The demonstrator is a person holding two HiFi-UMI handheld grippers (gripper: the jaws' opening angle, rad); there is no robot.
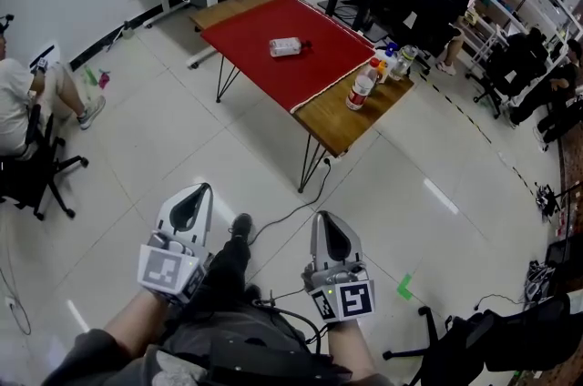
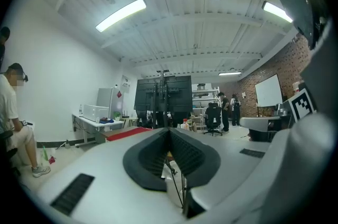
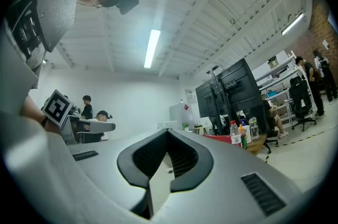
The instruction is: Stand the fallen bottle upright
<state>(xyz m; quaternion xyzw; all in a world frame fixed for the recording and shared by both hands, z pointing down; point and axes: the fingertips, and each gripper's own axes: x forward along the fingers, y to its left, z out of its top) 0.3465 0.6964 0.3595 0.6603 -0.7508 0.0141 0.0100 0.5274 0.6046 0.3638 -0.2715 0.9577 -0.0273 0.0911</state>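
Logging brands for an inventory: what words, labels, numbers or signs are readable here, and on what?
No text is readable.
Fallen bottle: label too small.
Standing bottle: label blurred.
Red sign on white cabinet: too small.
Left gripper and right gripper markers: square patterns, no letters.

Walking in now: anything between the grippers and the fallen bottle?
Nothing visible blocks it: only tiled floor and a loose black cable lie between the left gripper, right gripper and the clear plastic bottle lying on the red cloth.
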